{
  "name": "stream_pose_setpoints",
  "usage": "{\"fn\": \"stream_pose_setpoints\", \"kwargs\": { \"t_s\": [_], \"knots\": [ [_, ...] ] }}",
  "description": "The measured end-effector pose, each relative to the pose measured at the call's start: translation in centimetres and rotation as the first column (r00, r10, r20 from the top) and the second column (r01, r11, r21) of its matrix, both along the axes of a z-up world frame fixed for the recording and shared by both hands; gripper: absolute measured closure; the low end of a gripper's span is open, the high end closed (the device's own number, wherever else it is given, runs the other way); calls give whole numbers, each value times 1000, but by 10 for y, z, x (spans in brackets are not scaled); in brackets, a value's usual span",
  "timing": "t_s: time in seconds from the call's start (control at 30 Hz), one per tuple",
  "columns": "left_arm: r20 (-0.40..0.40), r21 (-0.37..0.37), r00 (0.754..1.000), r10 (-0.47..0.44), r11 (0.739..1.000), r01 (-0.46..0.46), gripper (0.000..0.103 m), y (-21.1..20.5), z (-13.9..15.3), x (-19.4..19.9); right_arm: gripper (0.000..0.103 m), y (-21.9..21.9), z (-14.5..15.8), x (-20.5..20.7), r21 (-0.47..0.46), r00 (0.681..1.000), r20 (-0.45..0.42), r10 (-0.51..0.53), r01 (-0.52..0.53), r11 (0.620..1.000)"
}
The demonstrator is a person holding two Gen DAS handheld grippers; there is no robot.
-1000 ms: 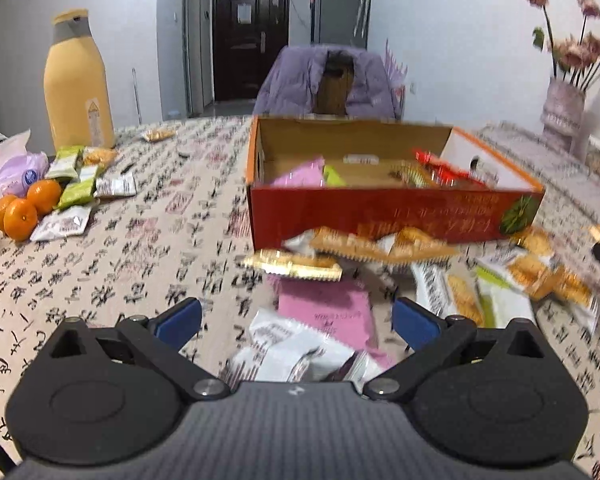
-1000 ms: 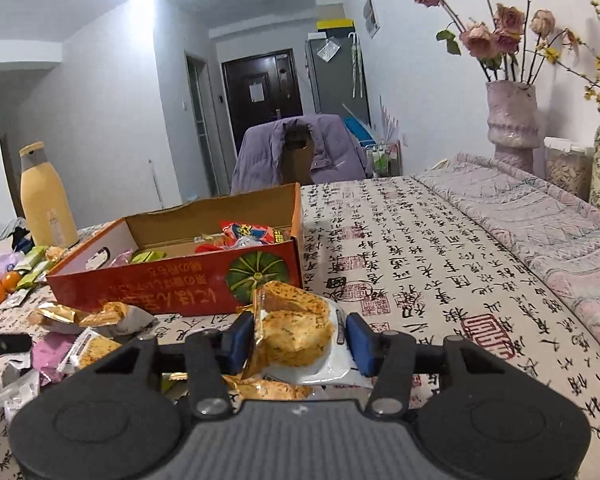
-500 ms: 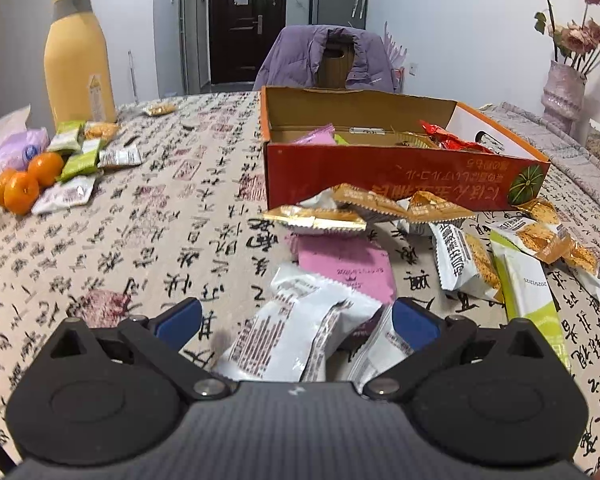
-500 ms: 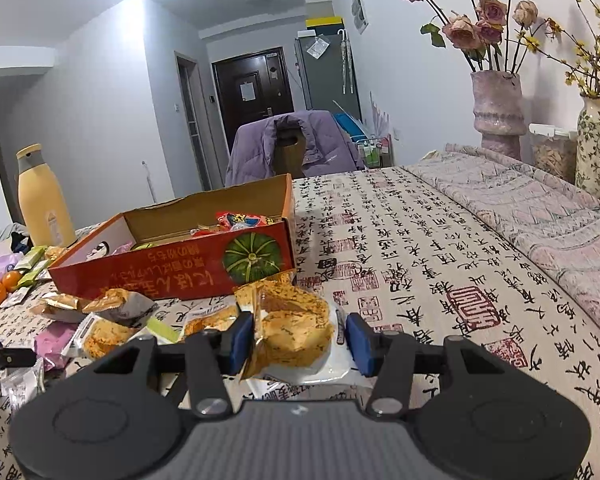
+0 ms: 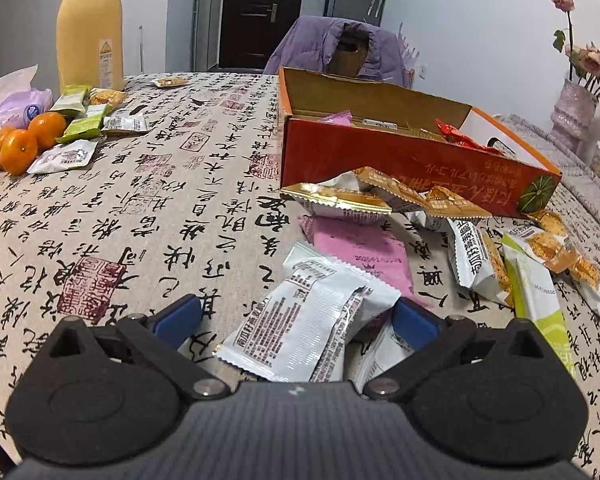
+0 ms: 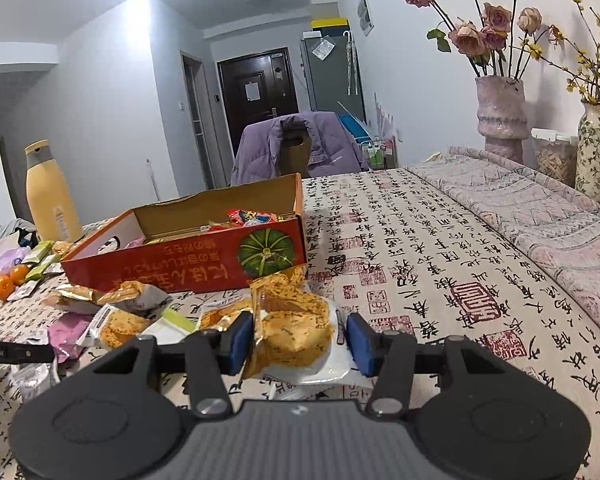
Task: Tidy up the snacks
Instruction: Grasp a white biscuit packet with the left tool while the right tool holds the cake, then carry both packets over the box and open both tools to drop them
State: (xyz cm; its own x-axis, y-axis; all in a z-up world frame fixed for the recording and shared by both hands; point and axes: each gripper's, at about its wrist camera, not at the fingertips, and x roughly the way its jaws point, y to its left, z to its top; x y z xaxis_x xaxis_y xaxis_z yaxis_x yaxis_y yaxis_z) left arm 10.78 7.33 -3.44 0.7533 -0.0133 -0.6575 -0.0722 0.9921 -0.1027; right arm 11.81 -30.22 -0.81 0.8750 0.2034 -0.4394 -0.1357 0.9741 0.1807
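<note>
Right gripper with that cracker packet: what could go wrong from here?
1. The right gripper holds the cracker packet with only its left pad touching; a gap shows at the other pad, so it may slip.
2. The orange box has snacks heaped against its front wall; a low carry could snag them.
3. The left gripper, open over the white packets, may pinch two at once.

Black tool (image 5: pixel 296 320); blue pads (image 5: pixel 178 318)
</note>
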Motion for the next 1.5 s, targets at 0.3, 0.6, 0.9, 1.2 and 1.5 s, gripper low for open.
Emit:
{"fn": "stream_pose_setpoints", "kwargs": {
  "t_s": [0.3, 0.6, 0.9, 1.2, 1.5],
  "knots": [
    [4, 11, 1000, -23, 1000, 23, 2, 2, -1, 1, 53, 4, 4, -14, -4, 1000, 10, 6, -6, 1000],
    [82, -10, 995, -51, 999, 52, 51, -2, 2, -16, 53, 8, 6, -20, -13, 1000, 13, 17, -17, 1000],
    [155, 10, 988, -22, 1000, 21, 58, -6, 13, -33, 53, 14, 7, -19, -16, 999, 13, 30, -30, 999],
    [277, 10, 960, -44, 999, 43, 57, -18, 53, -34, 53, 31, 16, -5, -38, 997, 43, 69, -67, 997],
    [354, 31, 934, -46, 999, 38, 57, -34, 83, -3, 53, 62, 45, 32, -85, 981, 132, 143, -133, 988]
  ]
}}
